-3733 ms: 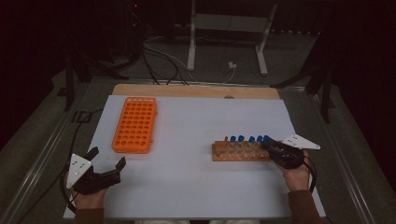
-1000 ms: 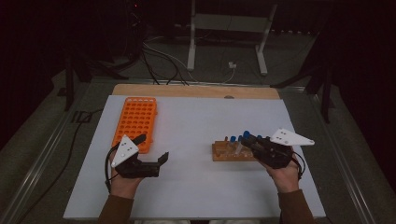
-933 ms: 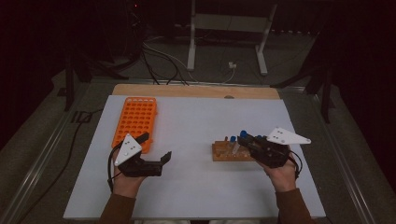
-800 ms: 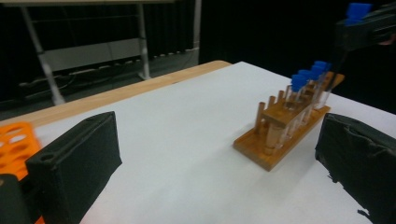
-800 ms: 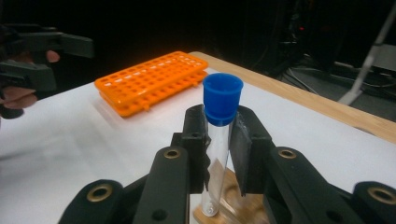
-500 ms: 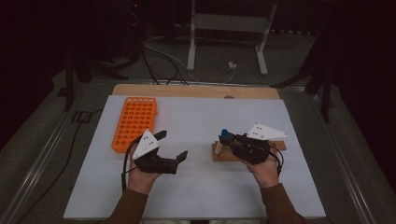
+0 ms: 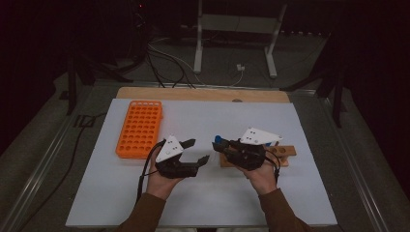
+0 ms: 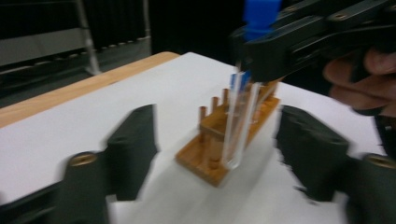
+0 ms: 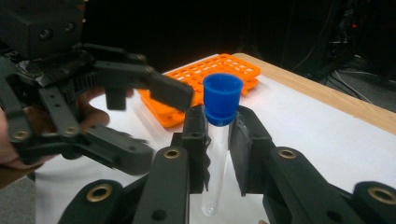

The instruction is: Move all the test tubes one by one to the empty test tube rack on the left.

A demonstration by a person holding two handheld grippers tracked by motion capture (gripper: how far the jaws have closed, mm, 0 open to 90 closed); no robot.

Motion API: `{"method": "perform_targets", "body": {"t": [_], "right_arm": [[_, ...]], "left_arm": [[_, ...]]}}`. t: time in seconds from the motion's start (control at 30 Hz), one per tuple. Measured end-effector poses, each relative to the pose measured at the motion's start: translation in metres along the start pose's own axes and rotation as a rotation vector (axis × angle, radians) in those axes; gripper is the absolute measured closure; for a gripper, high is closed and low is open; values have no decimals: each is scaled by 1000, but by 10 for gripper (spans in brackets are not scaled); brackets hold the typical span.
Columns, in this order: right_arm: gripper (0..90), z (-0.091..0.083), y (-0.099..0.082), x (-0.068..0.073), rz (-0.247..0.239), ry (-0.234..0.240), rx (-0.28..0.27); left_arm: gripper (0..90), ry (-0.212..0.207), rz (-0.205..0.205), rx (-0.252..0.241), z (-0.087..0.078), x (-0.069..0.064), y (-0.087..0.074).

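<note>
Both grippers have closed toward table centre. Right gripper [image 7: 218,143]: clamped below the blue cap on test tube [image 9: 215,154], at 3 o'clock of gaping, empty left gripper [image 7: 197,151]. Light, slick, fragile glass; grip mid-barrel.

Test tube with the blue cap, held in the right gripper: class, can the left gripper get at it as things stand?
Probably yes. The left gripper is open, facing the test tube, whose glass below the right gripper hangs bare, nothing between.

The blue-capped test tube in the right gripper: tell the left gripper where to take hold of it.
Grip the clear glass body of the test tube below the right gripper, probably closing the left gripper from both sides. The right gripper's jaws clamp just under the blue cap, so the bare lower length, hanging upright, is what stays free.
</note>
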State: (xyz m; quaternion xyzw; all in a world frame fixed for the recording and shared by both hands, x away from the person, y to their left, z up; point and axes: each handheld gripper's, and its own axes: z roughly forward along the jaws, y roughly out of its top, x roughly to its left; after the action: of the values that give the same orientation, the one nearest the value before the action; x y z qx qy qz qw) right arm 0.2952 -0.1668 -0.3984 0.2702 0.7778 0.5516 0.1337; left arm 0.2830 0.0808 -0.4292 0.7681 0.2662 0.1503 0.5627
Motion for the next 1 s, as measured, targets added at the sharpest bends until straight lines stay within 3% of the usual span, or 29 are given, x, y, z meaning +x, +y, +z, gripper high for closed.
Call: {"method": "perform_targets", "body": {"t": [0.37,0.9,1.0], "right_arm": [[770,11,2,9,-5,36,-1],[770,14,1,11,-4,51,7],[769,14,1,12,-3,57,6]], "left_arm": [[584,-8,38,22,13,-9,2],[711,-18,43,21,14,-10,1],[768,-12,47,23,13,-10,1]]}}
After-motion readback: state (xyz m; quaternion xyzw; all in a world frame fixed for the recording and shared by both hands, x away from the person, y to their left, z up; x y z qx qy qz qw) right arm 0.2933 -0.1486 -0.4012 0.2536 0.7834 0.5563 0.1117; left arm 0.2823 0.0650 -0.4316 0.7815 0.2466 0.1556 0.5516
